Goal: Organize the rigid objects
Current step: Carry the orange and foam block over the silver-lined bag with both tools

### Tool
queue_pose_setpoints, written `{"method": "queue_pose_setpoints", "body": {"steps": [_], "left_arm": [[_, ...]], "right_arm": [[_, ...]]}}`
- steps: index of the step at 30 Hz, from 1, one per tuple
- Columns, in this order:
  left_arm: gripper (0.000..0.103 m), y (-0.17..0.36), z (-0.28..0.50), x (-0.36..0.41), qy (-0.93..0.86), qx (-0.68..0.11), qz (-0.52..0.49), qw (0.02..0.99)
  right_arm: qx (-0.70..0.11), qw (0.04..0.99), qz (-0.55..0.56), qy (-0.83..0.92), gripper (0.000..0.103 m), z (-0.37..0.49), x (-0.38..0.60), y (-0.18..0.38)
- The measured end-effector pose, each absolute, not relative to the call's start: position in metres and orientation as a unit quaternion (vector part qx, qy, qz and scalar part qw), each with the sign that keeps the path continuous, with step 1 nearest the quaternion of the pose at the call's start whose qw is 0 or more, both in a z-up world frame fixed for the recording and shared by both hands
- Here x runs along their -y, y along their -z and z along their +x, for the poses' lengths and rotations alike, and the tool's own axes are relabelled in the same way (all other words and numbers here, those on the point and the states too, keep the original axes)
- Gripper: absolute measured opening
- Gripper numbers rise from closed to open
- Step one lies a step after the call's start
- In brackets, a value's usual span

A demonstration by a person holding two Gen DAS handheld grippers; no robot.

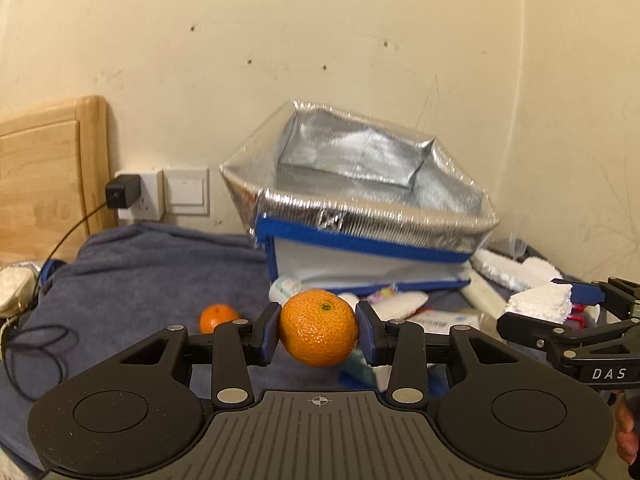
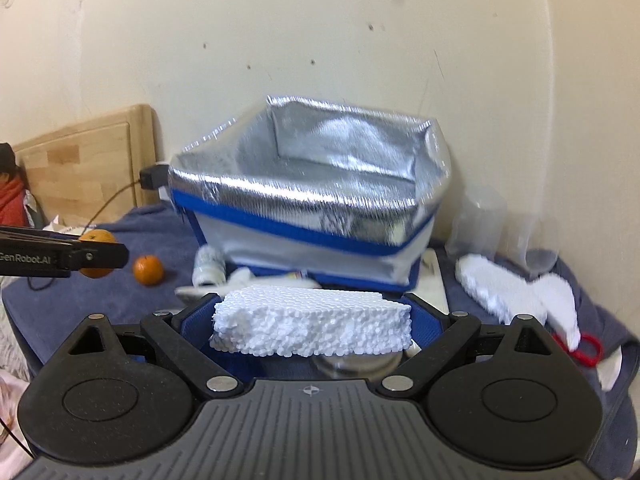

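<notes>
Dimpled round orange [image 1: 318, 328] in left claw [image 1: 318, 334], crumbly foam slab [image 2: 312, 326] in right claw [image 2: 314, 320]

Crinkled foil bag [image 2: 304, 168], grainy foam block [image 2: 312, 328]

Insulated bag [image 2: 304, 200] stands open-topped at the blanket's [image 1: 132, 280] rear edge; bottle [image 2: 208, 266] and foam scraps [image 2: 516, 292] crowd its base.

left gripper [image 1: 318, 334] jaws clamp a tangerine [image 1: 318, 333].
</notes>
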State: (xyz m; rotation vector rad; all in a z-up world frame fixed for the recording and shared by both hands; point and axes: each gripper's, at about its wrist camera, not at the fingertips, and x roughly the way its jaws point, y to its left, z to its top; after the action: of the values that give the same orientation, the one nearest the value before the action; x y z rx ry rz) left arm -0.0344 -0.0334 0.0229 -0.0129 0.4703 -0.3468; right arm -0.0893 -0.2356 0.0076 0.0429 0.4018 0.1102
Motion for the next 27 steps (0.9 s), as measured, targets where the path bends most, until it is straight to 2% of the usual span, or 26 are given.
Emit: {"method": "queue_pose_setpoints", "body": {"steps": [27], "left_arm": [[0.038,-0.082,0.035,0.067,0.172,-0.192,0.006,0.966]], "right_arm": [[-0.124,0.991,0.01,-0.057,0.094,-0.01,0.225,-0.098]]}}
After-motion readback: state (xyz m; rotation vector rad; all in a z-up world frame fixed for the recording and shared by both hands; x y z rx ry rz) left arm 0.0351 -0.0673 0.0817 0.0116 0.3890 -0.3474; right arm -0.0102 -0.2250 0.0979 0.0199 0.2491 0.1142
